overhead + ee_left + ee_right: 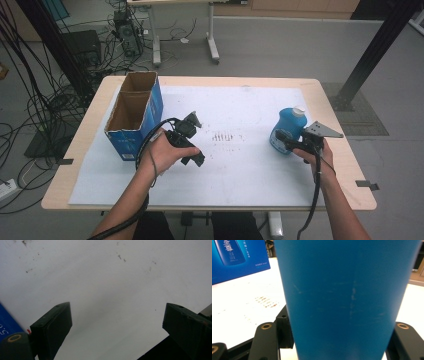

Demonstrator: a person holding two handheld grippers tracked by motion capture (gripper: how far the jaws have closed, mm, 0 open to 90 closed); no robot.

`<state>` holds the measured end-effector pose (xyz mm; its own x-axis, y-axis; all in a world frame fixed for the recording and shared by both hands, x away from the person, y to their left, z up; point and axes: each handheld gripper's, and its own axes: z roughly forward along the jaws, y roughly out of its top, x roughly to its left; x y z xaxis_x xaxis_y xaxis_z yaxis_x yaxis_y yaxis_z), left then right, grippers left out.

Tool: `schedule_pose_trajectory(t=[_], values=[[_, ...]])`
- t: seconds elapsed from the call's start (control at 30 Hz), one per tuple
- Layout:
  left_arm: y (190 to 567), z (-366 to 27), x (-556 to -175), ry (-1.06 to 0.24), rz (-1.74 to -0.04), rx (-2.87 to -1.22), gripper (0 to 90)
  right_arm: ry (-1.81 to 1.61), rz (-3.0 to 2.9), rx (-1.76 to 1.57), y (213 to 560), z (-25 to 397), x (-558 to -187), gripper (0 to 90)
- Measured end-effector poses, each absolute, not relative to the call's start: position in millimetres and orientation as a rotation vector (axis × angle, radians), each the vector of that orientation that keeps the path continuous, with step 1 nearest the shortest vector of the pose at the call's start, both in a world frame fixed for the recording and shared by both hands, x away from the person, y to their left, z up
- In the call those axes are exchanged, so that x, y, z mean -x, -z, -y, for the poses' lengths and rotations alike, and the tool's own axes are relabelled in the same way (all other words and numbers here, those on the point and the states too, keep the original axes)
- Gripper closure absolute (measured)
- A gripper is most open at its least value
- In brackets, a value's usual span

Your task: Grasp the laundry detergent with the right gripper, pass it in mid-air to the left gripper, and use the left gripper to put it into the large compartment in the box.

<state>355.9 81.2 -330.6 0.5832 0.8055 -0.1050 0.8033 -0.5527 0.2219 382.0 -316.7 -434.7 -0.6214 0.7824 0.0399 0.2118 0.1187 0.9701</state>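
Observation:
A blue bottle (289,127) with a white cap stands upright on the right part of the white sheet (235,170). My right gripper (282,141) reaches it from the right, low on its body. In the right gripper view the bottle (344,295) sits between the two black jaws, which press on both its sides, so the right gripper (342,340) is shut on it. My left gripper (196,158) is held over the sheet just right of the cardboard box (135,112), pointing down. In its own view the left gripper (117,322) stands open over bare white sheet (112,285).
The blue cardboard box, open at the top, stands at the table's left; its printed side (237,257) appears behind the bottle. A patch of brown marks (224,136) stains the sheet's middle. The wooden table edge (85,165) frames the sheet. Cables and table legs lie on the floor beyond.

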Motion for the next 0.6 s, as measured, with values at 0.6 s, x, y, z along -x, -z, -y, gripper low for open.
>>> schedule_pose_trajectory(t=[0.6], values=[[331.9, -81.1, -356.5, -0.008, -1.332, -2.569, 9.3, -1.51, -1.905, -0.955, 434.6, 316.7, -381.2, 43.8]])
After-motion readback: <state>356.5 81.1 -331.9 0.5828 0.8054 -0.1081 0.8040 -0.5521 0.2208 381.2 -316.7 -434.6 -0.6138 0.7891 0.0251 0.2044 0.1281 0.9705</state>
